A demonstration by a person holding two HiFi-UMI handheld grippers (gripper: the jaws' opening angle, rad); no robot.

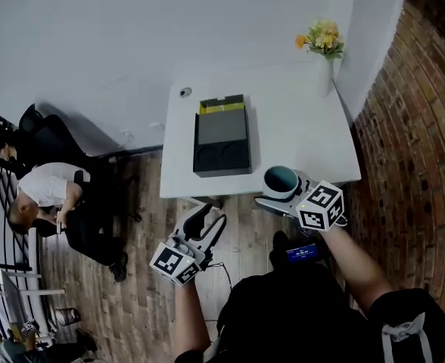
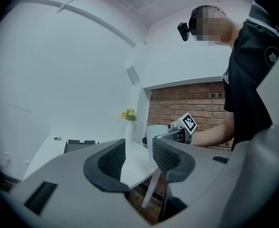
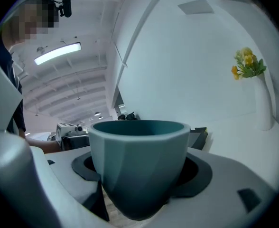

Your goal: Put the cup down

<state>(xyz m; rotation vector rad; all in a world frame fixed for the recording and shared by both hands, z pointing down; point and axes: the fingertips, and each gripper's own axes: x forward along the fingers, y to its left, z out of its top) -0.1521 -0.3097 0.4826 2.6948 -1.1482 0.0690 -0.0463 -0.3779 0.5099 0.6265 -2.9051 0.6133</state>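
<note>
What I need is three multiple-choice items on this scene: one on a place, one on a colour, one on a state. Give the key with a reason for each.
1. Where is the cup?
A. On the floor.
B. Between the jaws of the right gripper.
C. On a shelf.

2. What colour are the flowers?
A. Yellow and orange.
B. Blue.
C. Purple.

3. How does the left gripper stand?
A. Shut on the cup.
B. Shut on a cloth.
C. Open, with nothing between its jaws.

Key:
1 B: the right gripper view shows the jaws pressed on its teal sides.
2 A: the head view shows yellow and orange blooms.
3 C: the left gripper view shows a bare gap between the pads.
</note>
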